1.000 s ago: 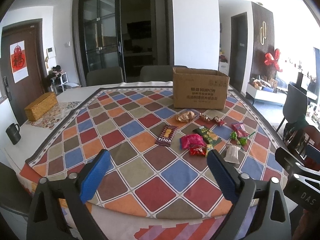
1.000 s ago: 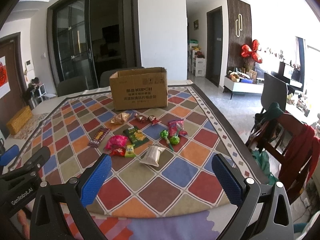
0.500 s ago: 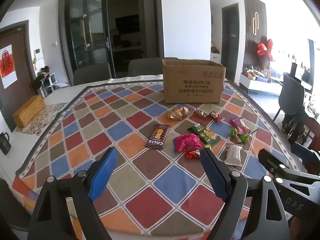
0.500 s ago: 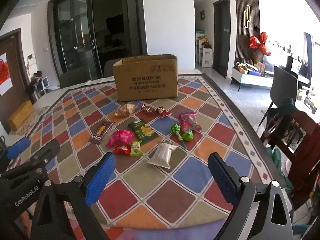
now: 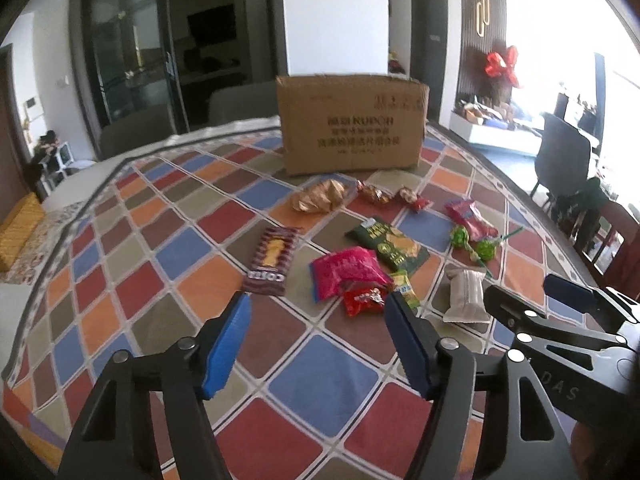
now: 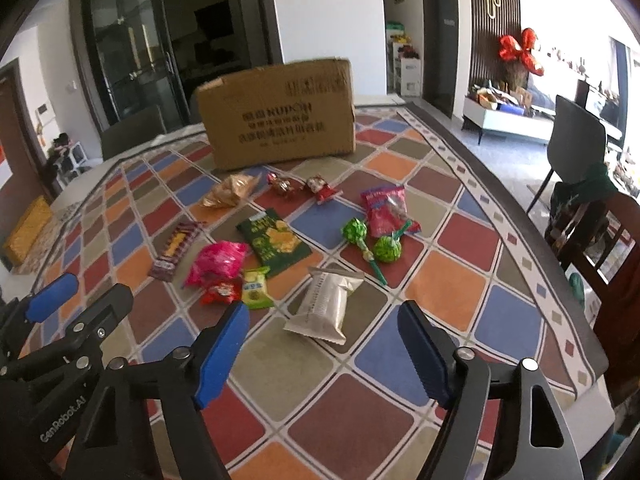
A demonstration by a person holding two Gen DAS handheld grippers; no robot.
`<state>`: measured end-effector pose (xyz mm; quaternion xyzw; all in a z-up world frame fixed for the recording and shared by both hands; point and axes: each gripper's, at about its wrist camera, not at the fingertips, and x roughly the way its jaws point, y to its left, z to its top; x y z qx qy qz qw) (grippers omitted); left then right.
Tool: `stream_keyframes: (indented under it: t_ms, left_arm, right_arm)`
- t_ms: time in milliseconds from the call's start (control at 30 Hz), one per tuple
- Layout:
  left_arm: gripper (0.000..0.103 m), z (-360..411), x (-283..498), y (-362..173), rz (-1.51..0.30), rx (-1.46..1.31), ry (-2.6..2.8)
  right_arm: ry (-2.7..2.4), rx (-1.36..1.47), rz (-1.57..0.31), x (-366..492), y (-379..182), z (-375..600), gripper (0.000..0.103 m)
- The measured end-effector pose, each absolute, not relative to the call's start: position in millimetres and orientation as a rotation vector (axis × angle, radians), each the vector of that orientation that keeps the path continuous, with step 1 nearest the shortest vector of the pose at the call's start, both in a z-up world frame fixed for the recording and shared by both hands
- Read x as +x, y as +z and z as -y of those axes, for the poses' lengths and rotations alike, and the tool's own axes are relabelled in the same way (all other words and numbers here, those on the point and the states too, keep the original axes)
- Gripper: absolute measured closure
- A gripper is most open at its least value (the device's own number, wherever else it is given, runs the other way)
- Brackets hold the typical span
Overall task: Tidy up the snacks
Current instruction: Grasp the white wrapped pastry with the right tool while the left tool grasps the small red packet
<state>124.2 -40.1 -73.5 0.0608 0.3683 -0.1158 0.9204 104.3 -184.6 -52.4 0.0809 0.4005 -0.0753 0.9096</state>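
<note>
Both grippers have been brought closer over the table [image 6: 516,216] toward the snacks. The left gripper [image 5: 318,340] and the right gripper [image 6: 322,354] are held wide, with nothing between the fingers. Snacks lie scattered before the box [image 6: 280,114]; the silver packet [image 6: 326,306] lies just ahead of the right fingers. That packet is best straddled across its narrow width, then pinched mid-body.

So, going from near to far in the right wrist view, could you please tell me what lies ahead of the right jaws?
Silver packet → green lollipops → dark green snack packet → red-wrapped candies → cardboard box.
</note>
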Motion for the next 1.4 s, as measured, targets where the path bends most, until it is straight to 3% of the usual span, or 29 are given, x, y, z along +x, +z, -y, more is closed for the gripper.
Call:
stream_keyframes:
  t_ms: [500, 1033, 1133, 1400]
  left_arm:
    - [0.058, 60, 170, -126, -0.926, 0.091, -0.305]
    - [0.061, 68, 195, -145, -0.992, 0.028, -0.339]
    - [0.071, 70, 196, -145, -0.991, 0.026, -0.348]
    - [0.082, 73, 191, -145, -1.009, 0.001, -0.385]
  right_arm:
    - [-0.142, 0.152, -0.9, 145, -86, 186, 0.039]
    - [-0.128, 0.197, -0.926, 160, -102, 197, 0.045]
    - [-0.121, 0.213, -0.93, 162, -104, 199, 0.046]
    - [-0.076, 0.25, -0.974, 165, -112, 197, 0.066]
